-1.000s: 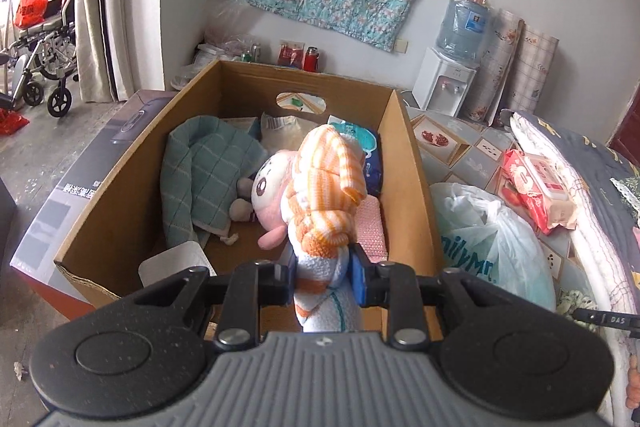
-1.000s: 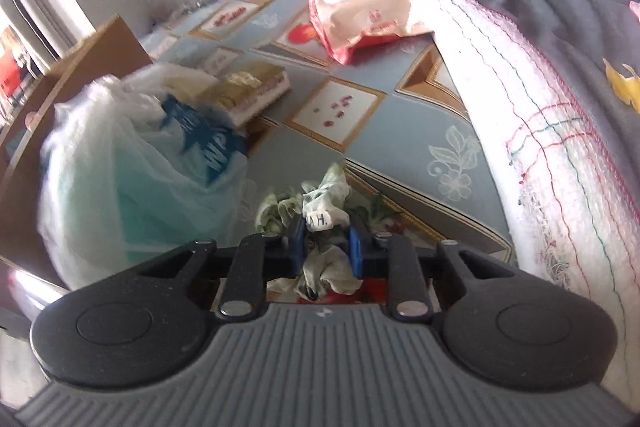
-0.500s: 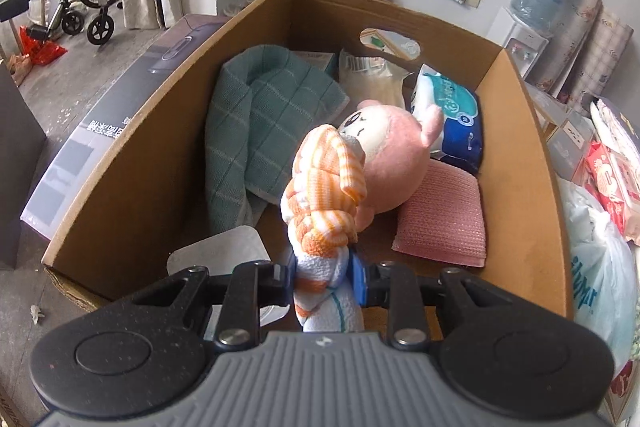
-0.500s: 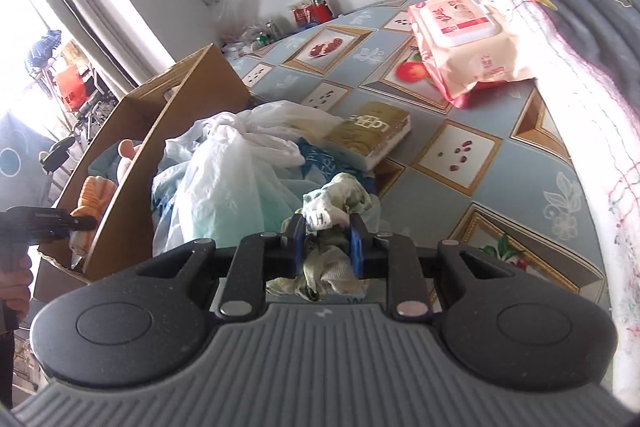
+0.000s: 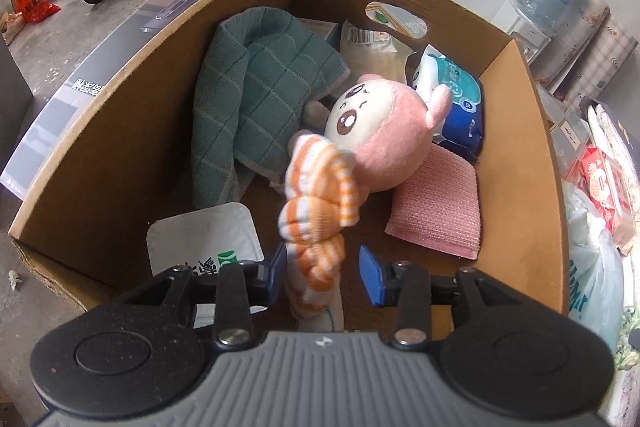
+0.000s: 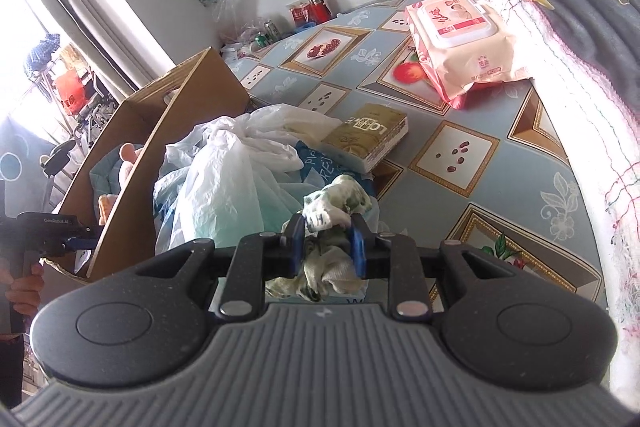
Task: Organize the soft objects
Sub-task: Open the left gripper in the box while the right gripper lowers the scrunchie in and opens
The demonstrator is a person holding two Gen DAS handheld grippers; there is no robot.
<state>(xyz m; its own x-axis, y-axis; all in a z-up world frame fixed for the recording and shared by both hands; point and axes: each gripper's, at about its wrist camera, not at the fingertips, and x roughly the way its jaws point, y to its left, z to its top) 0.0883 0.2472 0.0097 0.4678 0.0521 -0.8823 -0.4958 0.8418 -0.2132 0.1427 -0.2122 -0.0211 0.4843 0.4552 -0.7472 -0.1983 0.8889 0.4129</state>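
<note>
An orange-striped knotted sock hangs upright over the cardboard box; a crumpled, seemingly floral green-white cloth sits bunched, lifted.

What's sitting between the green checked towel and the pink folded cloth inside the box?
The pink plush doll lies between the green checked towel and the pink folded cloth, seen in the left wrist view.

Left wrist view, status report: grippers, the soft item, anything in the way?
Left gripper just opened, orange-striped rolled sock loose between its jaws over the cardboard box. Right gripper shut on crumpled green-patterned cloth. Pink plush doll directly below.
</note>
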